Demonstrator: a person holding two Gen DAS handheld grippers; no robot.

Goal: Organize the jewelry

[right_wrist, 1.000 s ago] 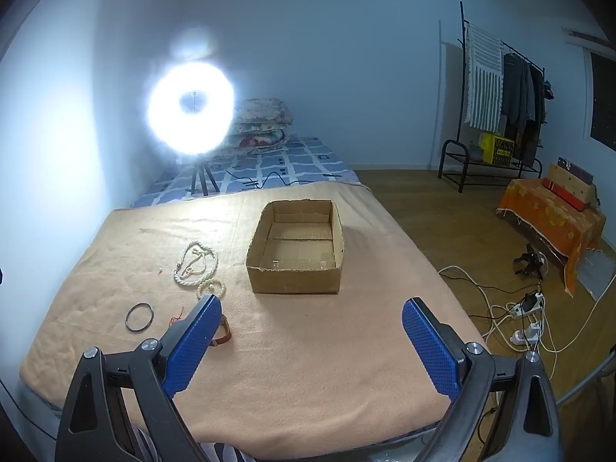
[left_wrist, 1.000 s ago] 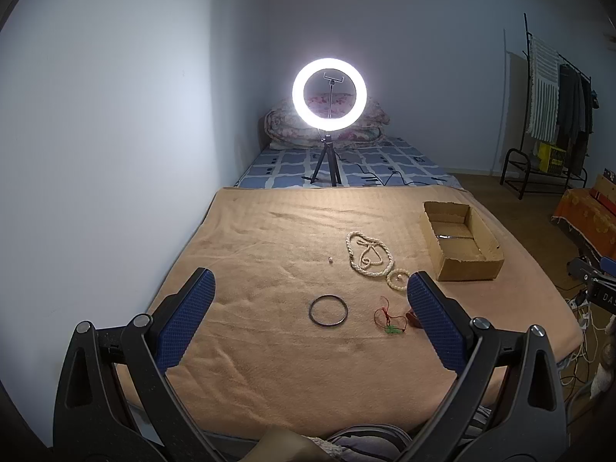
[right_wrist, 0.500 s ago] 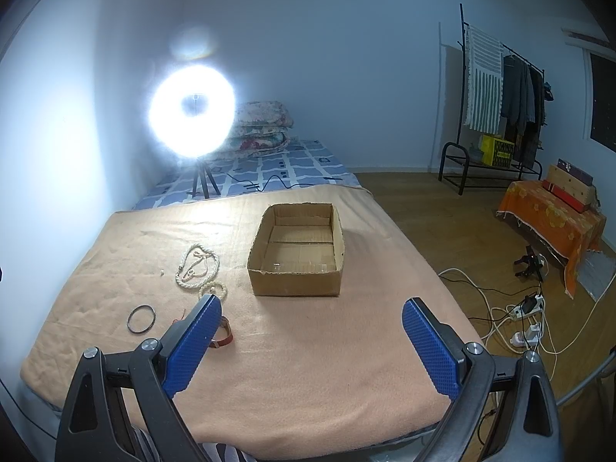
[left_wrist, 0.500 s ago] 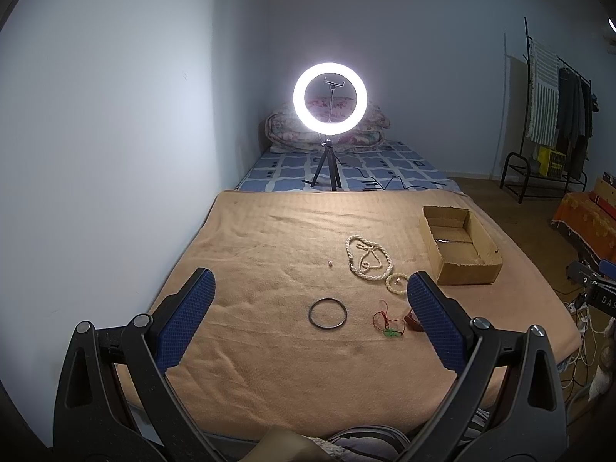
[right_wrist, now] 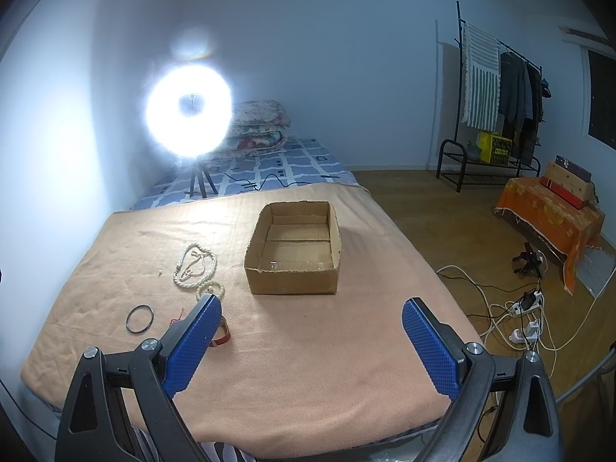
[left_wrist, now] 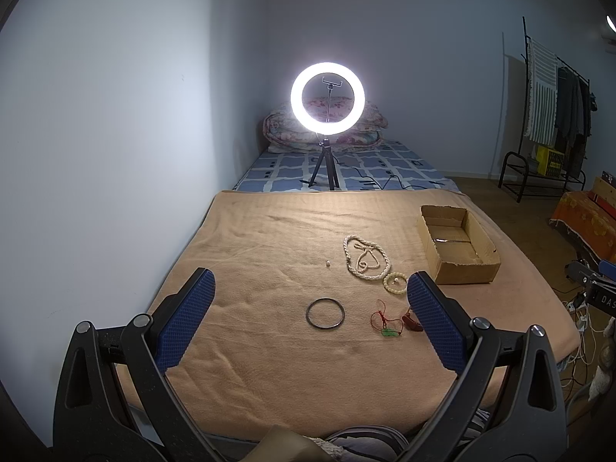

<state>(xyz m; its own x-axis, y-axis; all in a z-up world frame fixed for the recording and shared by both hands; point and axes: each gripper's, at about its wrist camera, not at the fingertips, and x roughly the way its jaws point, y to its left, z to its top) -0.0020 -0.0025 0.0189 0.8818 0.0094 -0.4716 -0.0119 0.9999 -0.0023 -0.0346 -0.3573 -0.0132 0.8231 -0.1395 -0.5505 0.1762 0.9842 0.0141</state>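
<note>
Jewelry lies just as it did a second ago; the one change is a slight backward and upward drift of both cameras, so the peach blanket-covered bed sits a little lower in each view, and nothing has been picked up.

Going left to right in the left wrist view: the left gripper hovers above the near edge of the blanket, its blue-padded jaws spread wide with nothing between them. Ahead of it lies the thin black ring bangle, flat on the cloth. Just right of that sit a red cord with a green pendant and a reddish-brown bracelet, the latter partly hidden behind the right finger, so I am unsure of its shape. Farther back are a tiny white bead, the coiled cream pearl necklace and, touching its near end, a small pale beaded bracelet. The open brown cardboard box stands to the right, well apart from the bangle.

In the right wrist view the right gripper also hangs with jaws wide and empty, facing the box; something glints on its floor, perhaps clear tape.

My reading is that the sorting has not begun and both grippers are only settling on a first piece.
</note>
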